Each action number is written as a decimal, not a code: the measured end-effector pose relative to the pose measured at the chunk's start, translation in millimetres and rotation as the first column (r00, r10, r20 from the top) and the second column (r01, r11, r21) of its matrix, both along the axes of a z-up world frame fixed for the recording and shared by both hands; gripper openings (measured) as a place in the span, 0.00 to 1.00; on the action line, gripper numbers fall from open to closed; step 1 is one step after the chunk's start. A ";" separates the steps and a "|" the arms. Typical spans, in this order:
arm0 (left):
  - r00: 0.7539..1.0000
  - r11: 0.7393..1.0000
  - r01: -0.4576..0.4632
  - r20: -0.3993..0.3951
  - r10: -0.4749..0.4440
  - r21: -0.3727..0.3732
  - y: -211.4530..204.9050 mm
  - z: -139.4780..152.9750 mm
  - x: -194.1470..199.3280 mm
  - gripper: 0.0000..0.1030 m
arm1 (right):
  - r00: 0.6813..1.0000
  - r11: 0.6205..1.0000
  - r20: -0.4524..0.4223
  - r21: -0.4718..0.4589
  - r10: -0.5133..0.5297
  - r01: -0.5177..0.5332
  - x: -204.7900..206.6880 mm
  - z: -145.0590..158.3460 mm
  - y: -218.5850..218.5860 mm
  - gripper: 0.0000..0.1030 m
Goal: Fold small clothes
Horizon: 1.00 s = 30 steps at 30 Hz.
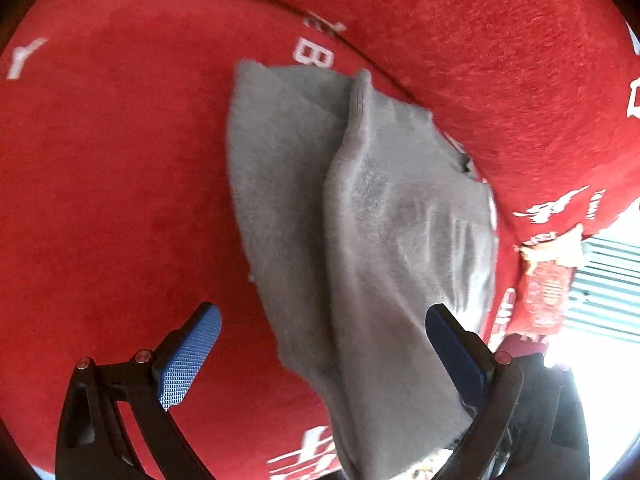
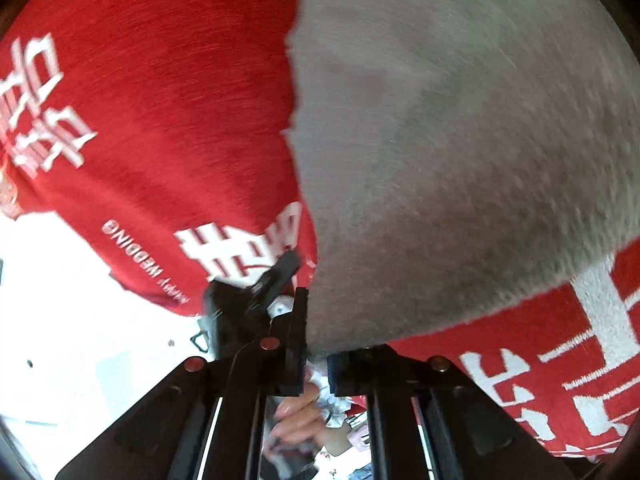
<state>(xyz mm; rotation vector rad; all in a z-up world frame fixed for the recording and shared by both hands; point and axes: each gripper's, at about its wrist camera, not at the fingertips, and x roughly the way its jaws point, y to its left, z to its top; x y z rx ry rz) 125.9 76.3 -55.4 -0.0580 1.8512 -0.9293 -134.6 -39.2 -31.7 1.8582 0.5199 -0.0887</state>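
Note:
A small grey fleecy garment point(image 1: 360, 208) lies on a red cloth with white lettering point(image 1: 100, 160). One part is folded over another, and a ribbed edge shows near the top. My left gripper point(image 1: 320, 332) is open, its blue-padded fingers point(image 1: 188, 360) standing either side of the garment's near end, which drapes between them. In the right wrist view the same grey garment point(image 2: 460, 140) fills the upper right. My right gripper point(image 2: 316, 356) is shut on its near edge. The other gripper's body point(image 2: 256, 292) shows just beyond.
The red cloth point(image 2: 160, 100) covers the whole work surface, with a fold line running across the far side point(image 1: 360, 48). A bright window with slats point(image 1: 600, 288) lies beyond the right edge. A hand point(image 2: 300, 420) shows under my right gripper.

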 end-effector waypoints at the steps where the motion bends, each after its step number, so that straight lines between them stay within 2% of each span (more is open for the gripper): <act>1: 1.000 1.000 0.002 -0.023 -0.002 -0.011 -6.1 -3.4 0.0 1.00 | 1.000 1.000 0.004 -0.007 0.006 -0.006 0.3 4.0 -1.9 0.08; 4: 0.998 0.999 0.001 -0.057 -0.003 -0.036 -22.2 -6.0 -4.6 1.00 | 0.999 0.999 0.014 -0.025 0.029 -0.029 1.4 11.8 -4.7 0.08; 6: 0.998 0.997 0.009 -0.066 -0.015 -0.079 -34.5 -1.0 -9.3 1.00 | 0.998 0.997 -0.004 -0.047 0.063 -0.063 4.7 13.2 -2.2 0.08; 8: 0.999 0.995 0.032 -0.036 -0.036 -0.098 -48.7 6.3 -16.4 1.00 | 0.995 0.993 -0.034 -0.061 0.099 -0.101 3.9 11.0 2.0 0.08; 11: 0.994 0.996 0.082 0.077 -0.080 -0.032 -62.0 8.5 -26.1 0.97 | 0.981 0.983 -0.107 -0.071 0.162 -0.170 1.7 1.6 10.9 0.08; 13: 0.979 0.990 0.119 0.158 -0.129 0.069 -66.7 3.7 -32.2 0.73 | 0.956 0.965 -0.189 -0.093 0.225 -0.245 -0.8 -2.4 16.0 0.08; 15: 0.969 0.987 0.135 0.198 -0.151 0.091 -67.9 5.5 -35.5 0.70 | 0.927 0.945 -0.258 -0.107 0.273 -0.309 -3.8 -3.1 18.5 0.12; 17: 0.958 0.983 0.150 0.229 -0.170 0.104 -71.8 9.5 -40.4 0.70 | 0.879 0.913 -0.343 -0.117 0.331 -0.390 -10.4 -1.0 18.7 0.15; 20: 0.947 0.977 0.161 0.258 -0.193 0.140 -76.8 9.2 -46.5 0.70 | 0.842 0.882 -0.409 -0.157 0.352 -0.445 -25.8 11.5 7.9 0.40; 21: 0.945 0.976 0.160 0.264 -0.194 0.145 -78.2 9.8 -47.8 0.70 | 0.838 0.874 -0.428 -0.186 0.340 -0.449 -31.1 19.1 0.1 0.53; 22: 0.943 0.975 0.161 0.269 -0.197 0.150 -73.7 10.3 -47.5 0.70 | 0.836 0.867 -0.442 -0.214 0.325 -0.450 -35.0 25.1 -6.8 0.54; 27: 0.930 0.968 0.171 0.295 -0.220 0.182 -65.2 13.5 -45.5 0.71 | 0.821 0.819 -0.532 -0.365 0.208 -0.444 -41.6 53.4 -56.5 0.52; 29: 0.927 0.966 0.172 0.301 -0.225 0.194 -65.1 13.3 -46.5 0.71 | 0.808 0.807 -0.564 -0.390 0.172 -0.444 -39.2 54.1 -75.7 0.38; 30: 0.926 0.965 0.172 0.302 -0.227 0.197 -66.6 12.8 -47.5 0.71 | 0.805 0.801 -0.572 -0.401 0.160 -0.445 -36.2 53.1 -83.8 0.25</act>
